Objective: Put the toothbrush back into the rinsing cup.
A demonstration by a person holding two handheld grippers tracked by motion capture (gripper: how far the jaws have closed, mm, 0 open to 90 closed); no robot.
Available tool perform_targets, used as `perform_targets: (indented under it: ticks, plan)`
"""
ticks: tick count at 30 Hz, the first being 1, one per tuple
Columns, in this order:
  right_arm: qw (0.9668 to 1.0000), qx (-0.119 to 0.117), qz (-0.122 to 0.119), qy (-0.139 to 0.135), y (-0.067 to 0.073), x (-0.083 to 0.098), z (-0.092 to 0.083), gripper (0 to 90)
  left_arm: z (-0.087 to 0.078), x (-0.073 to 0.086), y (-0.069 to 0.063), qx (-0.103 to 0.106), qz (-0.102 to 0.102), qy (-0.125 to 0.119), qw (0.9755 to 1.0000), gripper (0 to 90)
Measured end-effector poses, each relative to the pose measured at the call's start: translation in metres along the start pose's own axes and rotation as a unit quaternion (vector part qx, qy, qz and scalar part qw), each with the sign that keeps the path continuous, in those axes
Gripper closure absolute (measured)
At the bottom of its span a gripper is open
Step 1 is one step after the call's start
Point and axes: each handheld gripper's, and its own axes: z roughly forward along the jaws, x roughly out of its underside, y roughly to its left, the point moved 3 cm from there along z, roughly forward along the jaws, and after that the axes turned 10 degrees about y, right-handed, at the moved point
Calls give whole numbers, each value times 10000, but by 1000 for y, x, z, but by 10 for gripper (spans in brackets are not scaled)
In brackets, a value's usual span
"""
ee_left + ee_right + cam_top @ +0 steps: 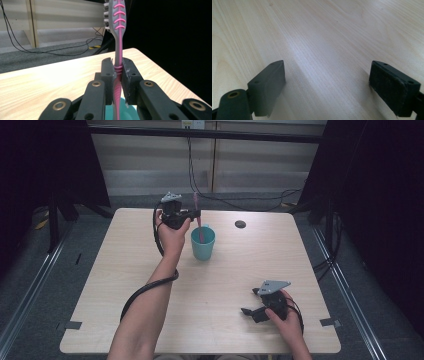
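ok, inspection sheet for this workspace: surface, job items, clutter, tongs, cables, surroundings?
Surface: light wood table, bare around the right hand.
Job's things: pink toothbrush upright, bristle head up, lower end in the teal cup.
Clutter: small dark round spot on the table beyond the cup.
Tongs: left tongs shut on the toothbrush handle; right tongs open, nothing between them, low over the table.
Cables: black cable trailing along the left forearm; more on the floor behind.
Surroundings: pale wall panels, dark curtains at both sides.

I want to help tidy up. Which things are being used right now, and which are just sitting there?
Being used:
- pink plastic toothbrush, clamped upright in the left gripper
- teal plastic cup, below the toothbrush

Just sitting there:
- small dark round disc on the wooden table
- right gripper, open, nothing between its jaws
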Motion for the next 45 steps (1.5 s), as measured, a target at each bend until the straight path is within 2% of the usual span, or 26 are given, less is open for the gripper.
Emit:
perform_targets:
  ticks: [5,14,24,29,37,38,39,42,45]
  plan:
    - [10000,-2,-2,0,0,0,0,132,4,9,2,8,-101,37,9999,812]
    - [10000,-14,-19,1,1,0,0,132,9,21,4,1,-110,182,9998,811]
    - [10000,-20,-35,3,1,0,0,132,13,36,6,5,-210,335,9992,808]
    - [10000,-28,-34,3,1,0,0,132,14,39,7,13,-210,389,9990,806]
    - [10000,-35,-50,2,2,0,0,132,14,46,7,19,-347,459,9983,790]
    - [10000,-36,-58,6,2,0,0,132,14,47,7,25,-369,462,9982,740]
    - [10000,-36,-58,6,2,0,0,132,14,47,7,30,-374,471,9982,740]
    - [10000,-46,-60,8,3,0,0,132,12,49,8,-64,-493,474,9976,655]
    - [10000,-50,-63,9,3,0,0,132,10,51,9,-117,-502,468,9976,579]
